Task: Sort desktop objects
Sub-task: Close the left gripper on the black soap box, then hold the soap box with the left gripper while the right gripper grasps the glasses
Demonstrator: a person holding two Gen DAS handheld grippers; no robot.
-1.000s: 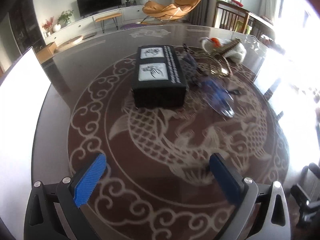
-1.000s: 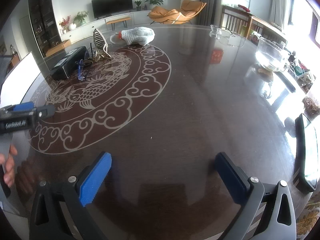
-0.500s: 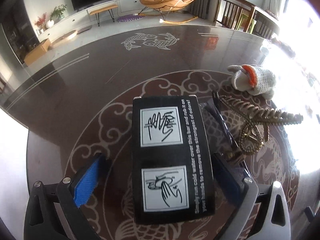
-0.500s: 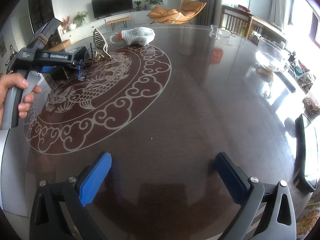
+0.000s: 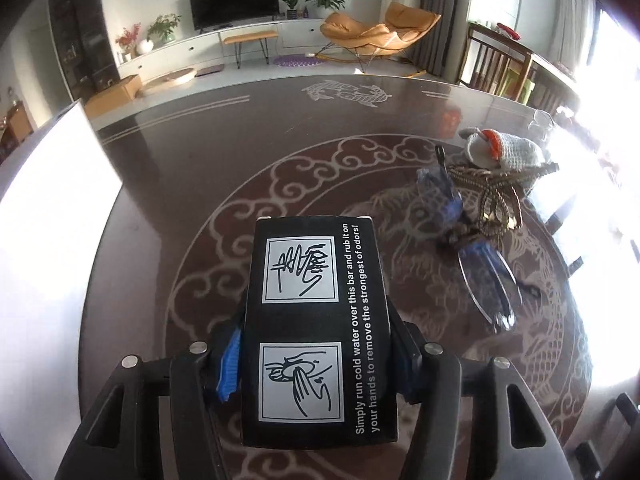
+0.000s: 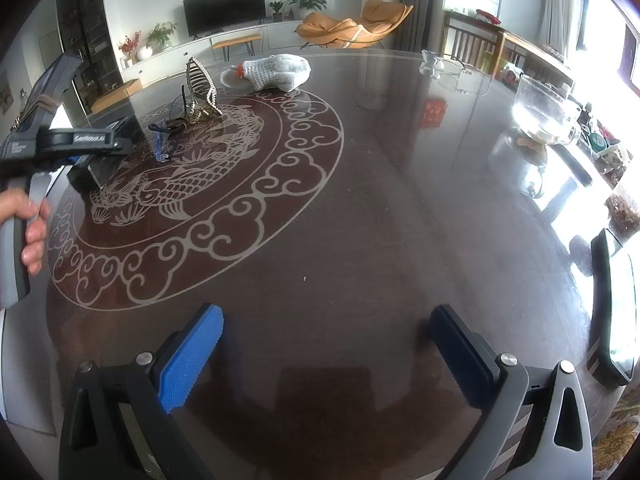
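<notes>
left claw (image 5: 316, 360) is around the black box (image 5: 316, 320), one pad on each long side, jaws closing in; blue pads (image 5: 230, 364) look to be touching the box flanks, so it reads as clamped on the box. box top faces up, two white hand-washing diagrams and a line of white text along its right edge. in the right wrist view the box (image 6: 108, 148) sits tilted, near end lifted off the bench (image 6: 360, 220), with a person's hand (image 6: 30, 224) on the left claw's grip. ahead and to the right of the left claw: blue-framed glasses (image 5: 476, 256) lying on the bench, just beyond them a gold beaded hair clip (image 5: 492, 200), touching or overlapping the glasses, can't tell which. past the clip, a knitted white toy with an orange patch (image 5: 504, 152), just beside it. right claw (image 6: 324, 348) hangs over bare dark bench, jaws wide apart, nothing between them. the box, glasses, clip and toy are all well off to its far left. a glass bowl (image 6: 548, 108) stands far right of it.
</notes>
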